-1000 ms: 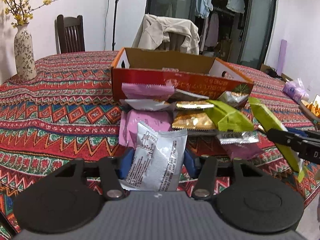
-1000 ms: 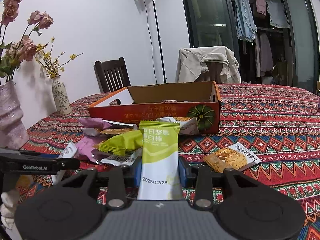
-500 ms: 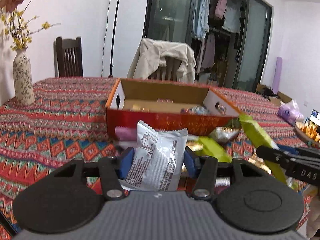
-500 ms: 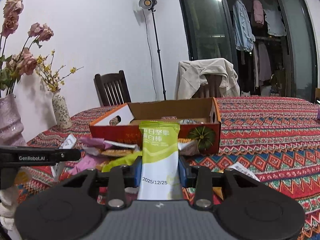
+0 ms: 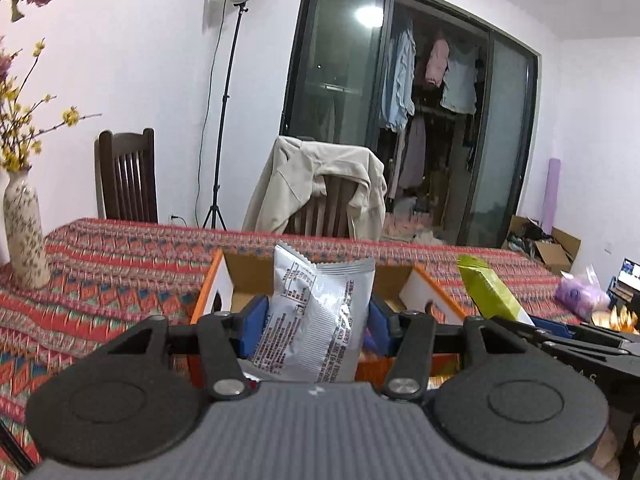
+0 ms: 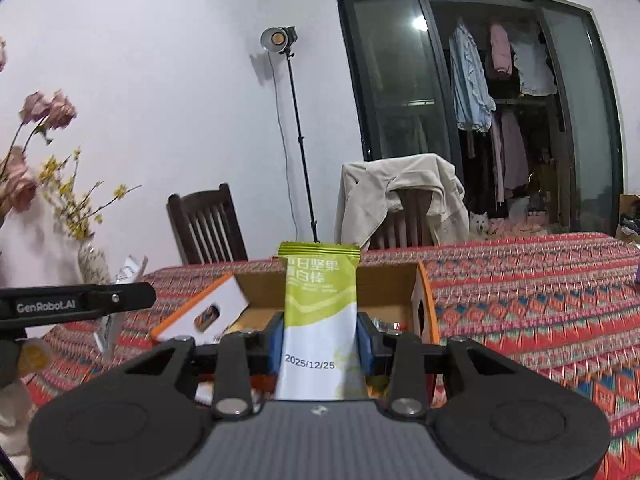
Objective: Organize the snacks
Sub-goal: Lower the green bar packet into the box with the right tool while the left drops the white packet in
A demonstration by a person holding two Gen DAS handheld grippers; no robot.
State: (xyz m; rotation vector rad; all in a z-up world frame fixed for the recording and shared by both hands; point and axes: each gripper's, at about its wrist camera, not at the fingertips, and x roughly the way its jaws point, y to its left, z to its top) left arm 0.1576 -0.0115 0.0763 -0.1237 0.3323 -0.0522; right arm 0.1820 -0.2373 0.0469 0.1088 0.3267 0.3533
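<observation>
My left gripper (image 5: 316, 320) is shut on a silver snack packet (image 5: 320, 320) and holds it upright in front of the open orange cardboard box (image 5: 208, 284). My right gripper (image 6: 320, 340) is shut on a green and white snack bar packet (image 6: 320, 312), held upright over the near side of the same box (image 6: 424, 304). That green packet also shows at the right of the left wrist view (image 5: 492, 292). The left gripper's arm (image 6: 76, 304) shows at the left of the right wrist view. Several wrappers lie inside the box, mostly hidden.
The table wears a red patterned cloth (image 6: 540, 304). A patterned vase (image 5: 24, 232) with yellow flowers stands at the left. Two chairs, one draped with a beige jacket (image 5: 320, 184), stand behind the table. A purple bag (image 5: 580, 292) lies at the far right.
Both grippers have risen and moved forward toward the box with their packets. The pile of loose snacks in front of the box has dropped out of sight below the grippers.
</observation>
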